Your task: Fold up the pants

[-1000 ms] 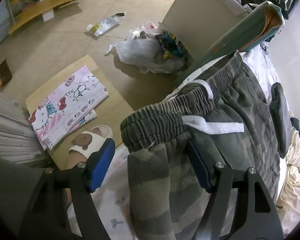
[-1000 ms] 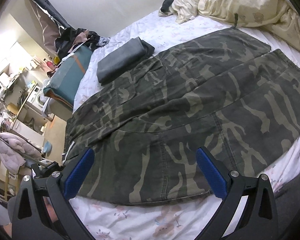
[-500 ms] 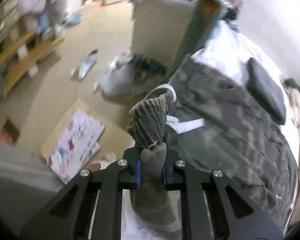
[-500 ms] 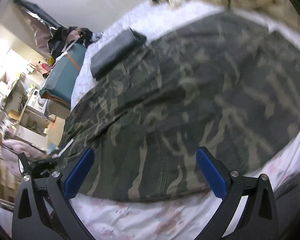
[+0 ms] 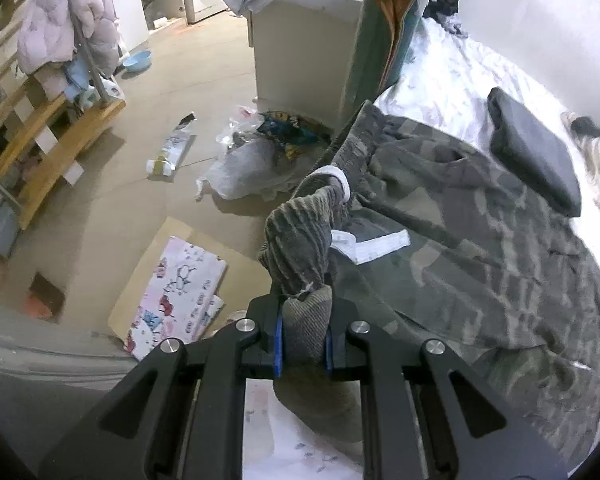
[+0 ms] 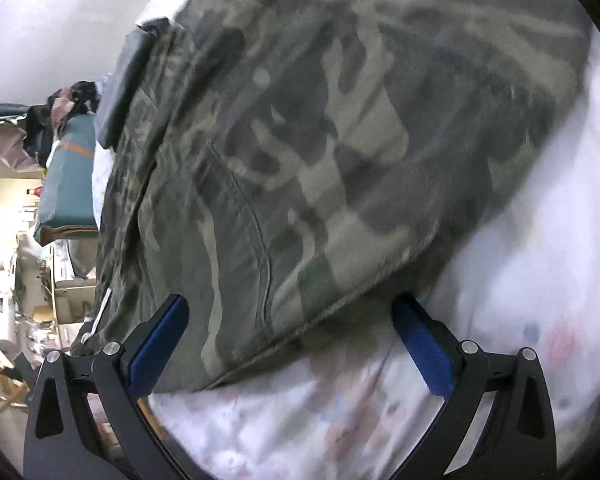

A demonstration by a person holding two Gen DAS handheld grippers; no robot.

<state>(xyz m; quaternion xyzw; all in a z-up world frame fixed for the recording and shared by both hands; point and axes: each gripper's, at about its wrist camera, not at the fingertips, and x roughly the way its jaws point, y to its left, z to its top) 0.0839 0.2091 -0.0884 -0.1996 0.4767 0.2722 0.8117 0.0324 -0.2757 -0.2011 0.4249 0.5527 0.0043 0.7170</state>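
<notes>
Camouflage pants (image 5: 480, 248) lie spread on a white patterned bed sheet (image 5: 452, 80). My left gripper (image 5: 302, 340) is shut on the ribbed waistband corner (image 5: 300, 240) and holds it lifted off the bed; a white drawstring (image 5: 374, 242) hangs beside it. In the right wrist view the pants (image 6: 320, 140) fill the frame, blurred. My right gripper (image 6: 290, 344) is open, low over the near edge of the pants, with its blue pads (image 6: 160, 344) either side of the hem.
A folded dark garment (image 5: 536, 156) lies on the bed beyond the pants. A green cushion (image 5: 384, 32) leans on a white cabinet (image 5: 300, 44). The floor holds plastic bags (image 5: 252, 160), a cartoon-print cloth (image 5: 180, 284) on cardboard, and wooden shelves (image 5: 48, 136).
My left gripper closed on the waistband and lifted it up from the bed. My right gripper moved down close to the pants' near edge, still open.
</notes>
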